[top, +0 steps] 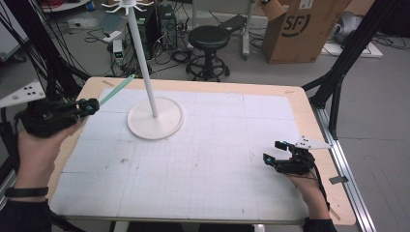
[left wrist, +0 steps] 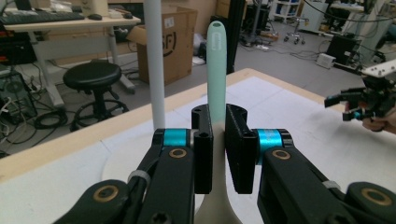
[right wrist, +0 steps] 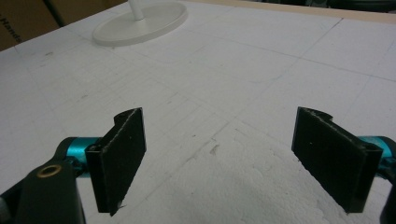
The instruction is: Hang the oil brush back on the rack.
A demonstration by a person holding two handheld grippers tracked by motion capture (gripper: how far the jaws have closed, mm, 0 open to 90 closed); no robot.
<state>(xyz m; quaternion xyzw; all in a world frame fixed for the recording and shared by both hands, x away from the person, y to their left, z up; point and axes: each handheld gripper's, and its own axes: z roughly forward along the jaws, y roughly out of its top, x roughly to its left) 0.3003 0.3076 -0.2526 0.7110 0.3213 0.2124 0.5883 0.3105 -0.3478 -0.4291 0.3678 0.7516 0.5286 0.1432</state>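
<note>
High view: at the lower right of the frame, the right gripper sits low over the white mat. Its jaws are wide apart with nothing between them. At the left edge, the left gripper pinches a pale green stick. The stick slants up toward the pole. In the left gripper view the jaws squeeze the stick tight, and it points straight up the middle of the frame. Past it, the white stand sits on the mat, upper middle. Far back are a black stool and a box.
</note>
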